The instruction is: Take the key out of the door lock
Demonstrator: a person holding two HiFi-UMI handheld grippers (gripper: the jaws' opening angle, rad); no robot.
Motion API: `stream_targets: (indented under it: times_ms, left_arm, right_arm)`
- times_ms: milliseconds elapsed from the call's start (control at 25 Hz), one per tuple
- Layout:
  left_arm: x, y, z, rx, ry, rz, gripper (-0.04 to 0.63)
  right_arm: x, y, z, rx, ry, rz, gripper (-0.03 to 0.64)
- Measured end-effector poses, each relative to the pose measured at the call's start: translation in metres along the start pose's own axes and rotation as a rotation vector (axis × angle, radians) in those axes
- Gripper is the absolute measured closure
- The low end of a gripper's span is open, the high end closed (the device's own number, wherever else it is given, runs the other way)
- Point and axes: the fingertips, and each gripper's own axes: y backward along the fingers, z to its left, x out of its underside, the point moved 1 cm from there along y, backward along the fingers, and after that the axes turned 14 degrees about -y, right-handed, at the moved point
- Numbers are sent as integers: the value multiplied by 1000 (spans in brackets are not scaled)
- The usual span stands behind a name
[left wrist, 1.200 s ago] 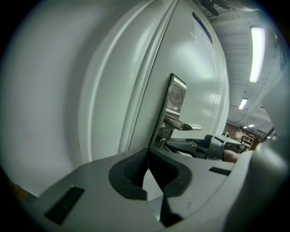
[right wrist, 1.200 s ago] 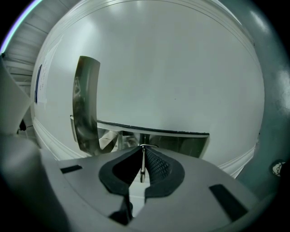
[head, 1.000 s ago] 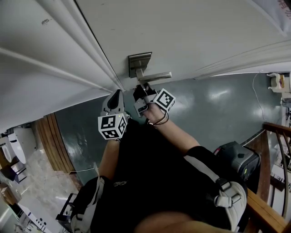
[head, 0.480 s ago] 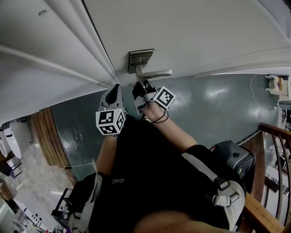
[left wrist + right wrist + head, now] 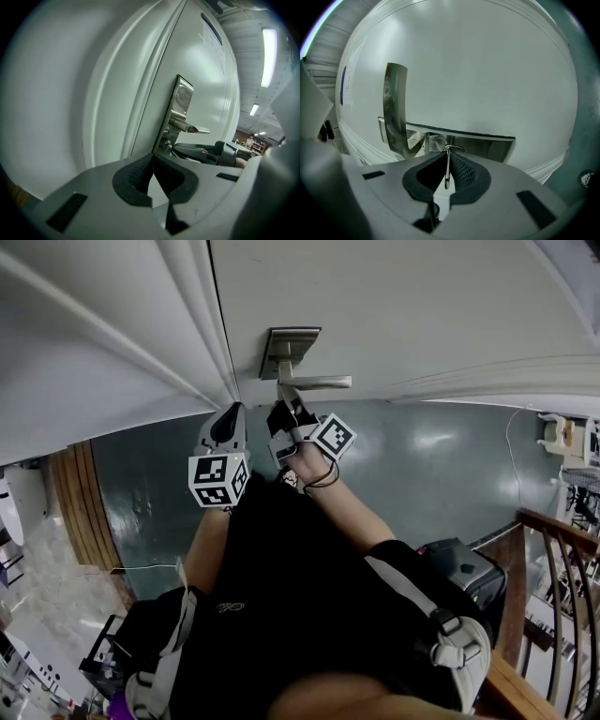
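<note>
Your right gripper (image 5: 448, 155) has its jaws pinched on the thin metal key (image 5: 447, 172), which sits at the lock plate (image 5: 289, 341) just under the lever handle (image 5: 319, 382) on the far side of your hands. Pull crooked and the key may bind in the cylinder, or slide out of the pads, since they hold only a narrow strip. Your left gripper (image 5: 153, 159), jaws pressed together on nothing, hangs just left, near enough to knock the door (image 5: 422, 306).
</note>
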Motion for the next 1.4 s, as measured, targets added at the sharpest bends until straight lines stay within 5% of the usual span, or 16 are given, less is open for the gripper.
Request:
stream_targets:
  times_ms: [520,1080,1400]
  left_arm:
    - [3,11,-7,-14,-1,-3,572]
    - [9,22,-40,-11,-11,13,571]
    - [14,27,-74,-11,-10,19,571]
  right_arm:
    - [4,13,-5,13,-7,9,588]
    - [15,49,11,34,231,135,588]
    - [7,91,15,115,504,204,588]
